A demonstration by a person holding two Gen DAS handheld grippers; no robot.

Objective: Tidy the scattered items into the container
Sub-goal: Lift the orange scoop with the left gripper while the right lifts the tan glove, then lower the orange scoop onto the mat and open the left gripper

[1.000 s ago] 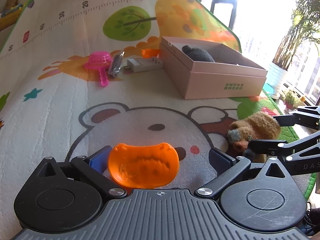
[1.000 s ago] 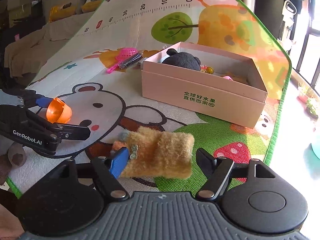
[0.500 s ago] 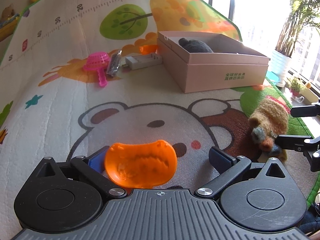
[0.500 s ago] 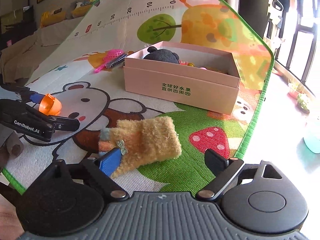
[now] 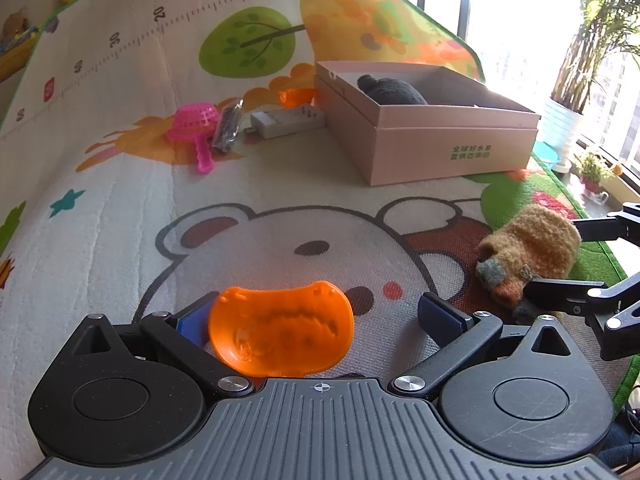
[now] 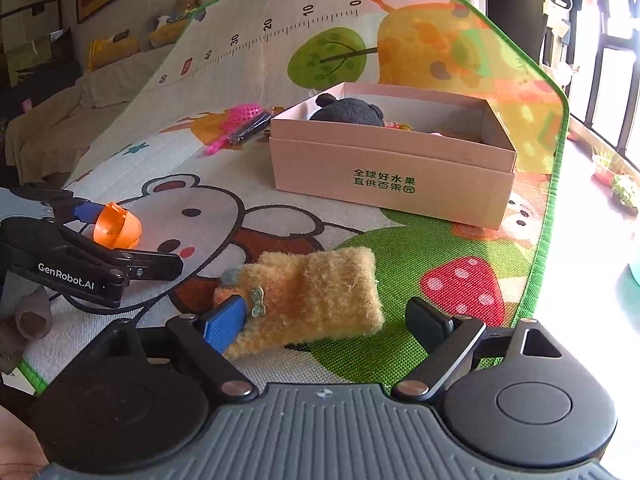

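Note:
The pink cardboard box (image 5: 448, 148) (image 6: 392, 176) stands on the play mat and holds a dark plush toy (image 5: 392, 90) (image 6: 348, 110). My left gripper (image 5: 316, 316) is open; an orange plastic shell (image 5: 280, 332) (image 6: 116, 228) lies between its fingers, against the left blue pad. My right gripper (image 6: 324, 320) is open around a tan fuzzy mitten (image 6: 312, 296) (image 5: 528, 248), whose colored end touches the left blue pad. A pink toy strainer (image 5: 196, 124), a black wrapped item (image 5: 228, 126), a white charger (image 5: 286, 120) and a second orange piece (image 5: 296, 96) lie left of the box.
The colorful play mat (image 5: 120, 200) covers the floor, its green edge (image 6: 556, 160) just right of the box. Potted plants (image 5: 568, 120) stand by the bright window at right. A couch with toys (image 6: 60, 120) is at far left. A brown object (image 6: 32, 316) lies off the mat's near corner.
Both grippers have stayed open around their items. The right gripper has pulled back a little and the mitten lies more stretched out between its fingers. The left view has shifted slightly.

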